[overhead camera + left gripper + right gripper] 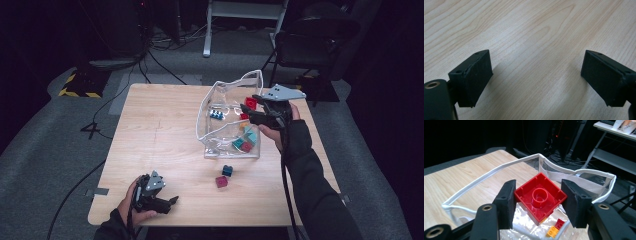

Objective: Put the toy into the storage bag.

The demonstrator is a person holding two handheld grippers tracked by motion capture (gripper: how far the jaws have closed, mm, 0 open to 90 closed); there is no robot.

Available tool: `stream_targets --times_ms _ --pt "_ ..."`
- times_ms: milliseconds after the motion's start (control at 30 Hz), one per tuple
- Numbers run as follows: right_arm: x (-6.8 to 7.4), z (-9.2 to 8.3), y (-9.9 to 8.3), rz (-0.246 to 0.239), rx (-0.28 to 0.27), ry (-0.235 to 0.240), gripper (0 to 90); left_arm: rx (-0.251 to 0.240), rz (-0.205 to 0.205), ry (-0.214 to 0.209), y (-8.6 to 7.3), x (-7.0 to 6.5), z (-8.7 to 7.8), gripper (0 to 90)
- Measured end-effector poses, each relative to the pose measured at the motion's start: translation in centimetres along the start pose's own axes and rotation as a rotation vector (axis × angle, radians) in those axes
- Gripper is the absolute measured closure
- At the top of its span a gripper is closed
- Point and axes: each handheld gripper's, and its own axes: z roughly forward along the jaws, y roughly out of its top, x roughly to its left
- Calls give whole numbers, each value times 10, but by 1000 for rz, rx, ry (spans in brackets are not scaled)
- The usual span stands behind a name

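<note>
The red brick (540, 197) sits pinched between your right gripper's (537, 201) jaws, hollow side toward the camera, above the open mouth of the clear bag (210, 102). Carry it well inside the white rim before you let go, so it drops among the bricks already in there. Your left gripper (536, 75) rests over bare table (529, 30), jaws spread and empty.

The bag (220, 125) stands mid-table (160, 150), blocks (245, 142) inside, two blocks (224, 176) before it.
</note>
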Motion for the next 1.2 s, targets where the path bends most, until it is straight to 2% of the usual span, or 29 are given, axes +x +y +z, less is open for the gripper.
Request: stream_targets --times_ms 467,567,700,867,933,1133,1200 --pt "0 32 0 28 67 -46 479 -3 2 2 0 0 0 104" --pt "-1 37 -2 50 74 -54 474 -3 3 1 0 0 0 104" --pt "-1 39 -4 68 82 -46 394 -3 3 2 0 0 0 104" --pt "1 33 -7 44 75 -19 369 -2 3 2 0 0 0 104" --pt "1 28 -7 37 69 -22 362 -1 0 0 -1 0 0 104" --pt "7 -1 -15 0 33 6 348 -2 0 2 -1 0 0 104" --pt "8 -11 -21 4 14 24 346 -2 0 1 -1 0 0 104"
